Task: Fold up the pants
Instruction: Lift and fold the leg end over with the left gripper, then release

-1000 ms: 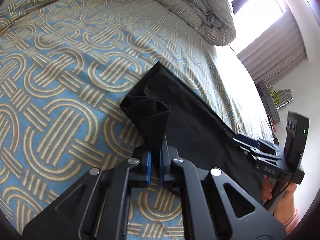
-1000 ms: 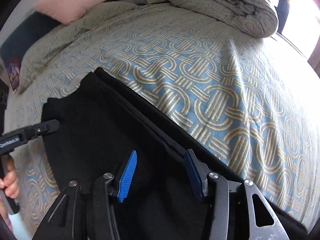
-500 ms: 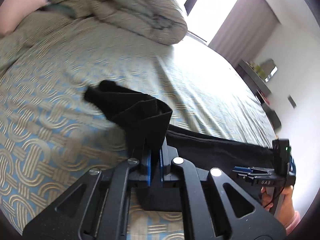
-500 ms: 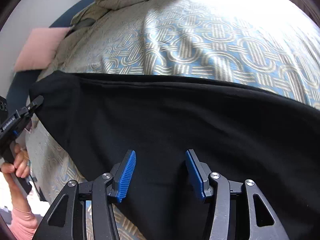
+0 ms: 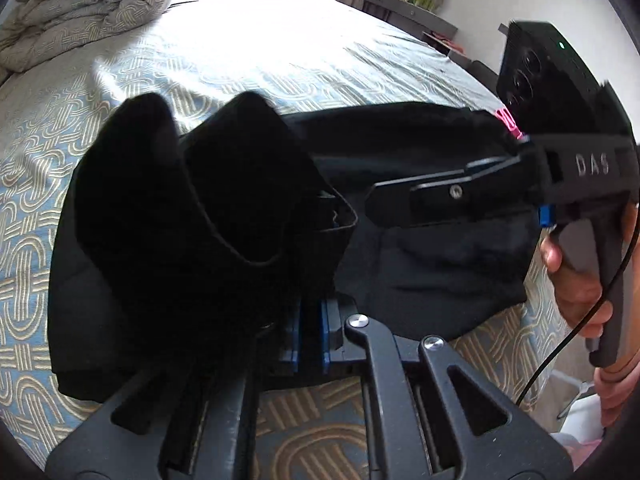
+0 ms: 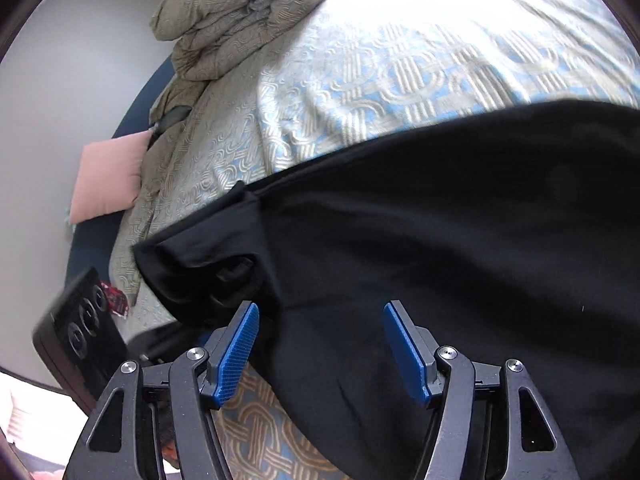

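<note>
Left claw [image 5: 310,332] clamped on cloth; right claw [image 6: 320,344] opening, pads free.

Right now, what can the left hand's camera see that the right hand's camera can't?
Only the left wrist view shows the left gripper pinching a bunched end of the black pants, and a shelf by the wall. Only the right wrist view shows the right gripper's blue pads, jaws opening with nothing pinched, and a pink pillow. Both show the pants, the patterned bedspread and the rolled duvet.
</note>
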The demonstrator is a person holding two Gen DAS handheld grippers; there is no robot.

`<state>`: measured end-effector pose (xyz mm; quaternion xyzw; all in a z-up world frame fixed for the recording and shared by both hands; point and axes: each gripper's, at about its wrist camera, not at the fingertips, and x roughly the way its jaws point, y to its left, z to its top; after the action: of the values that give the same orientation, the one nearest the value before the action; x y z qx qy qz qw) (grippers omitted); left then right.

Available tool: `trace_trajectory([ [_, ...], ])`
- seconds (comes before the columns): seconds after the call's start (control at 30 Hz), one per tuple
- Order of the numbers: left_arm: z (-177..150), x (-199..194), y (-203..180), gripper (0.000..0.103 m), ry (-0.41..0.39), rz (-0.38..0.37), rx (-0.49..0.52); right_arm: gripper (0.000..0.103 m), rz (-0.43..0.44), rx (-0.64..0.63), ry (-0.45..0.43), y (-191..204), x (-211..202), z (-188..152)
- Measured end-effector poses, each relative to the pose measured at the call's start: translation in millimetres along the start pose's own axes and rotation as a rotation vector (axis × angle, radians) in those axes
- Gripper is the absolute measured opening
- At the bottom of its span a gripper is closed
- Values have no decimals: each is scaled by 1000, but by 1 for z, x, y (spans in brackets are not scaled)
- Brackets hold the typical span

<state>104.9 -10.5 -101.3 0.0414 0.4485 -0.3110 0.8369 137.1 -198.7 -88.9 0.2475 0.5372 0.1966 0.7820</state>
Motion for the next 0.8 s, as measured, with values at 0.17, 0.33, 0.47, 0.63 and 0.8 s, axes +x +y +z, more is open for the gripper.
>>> trace_trajectory([
  [0.17,-3,-9,1,9,-11,-12,5,67,67,39,31,-10,8,-3],
  [0.33,0,-13,7,9,-29,-28,-10,70,117,10,68,0,19,0],
  [0.47,-9,-17,-8,9,-38,-17,53,71,148,36,84,-1,26,1],
  [0.63,-2,-13,-35,11,-5,18,258,72,192,111,58,-16,24,4],
  [0.8,-12,-3,-80,19,40,73,548,72,179,167,19,-29,14,2],
])
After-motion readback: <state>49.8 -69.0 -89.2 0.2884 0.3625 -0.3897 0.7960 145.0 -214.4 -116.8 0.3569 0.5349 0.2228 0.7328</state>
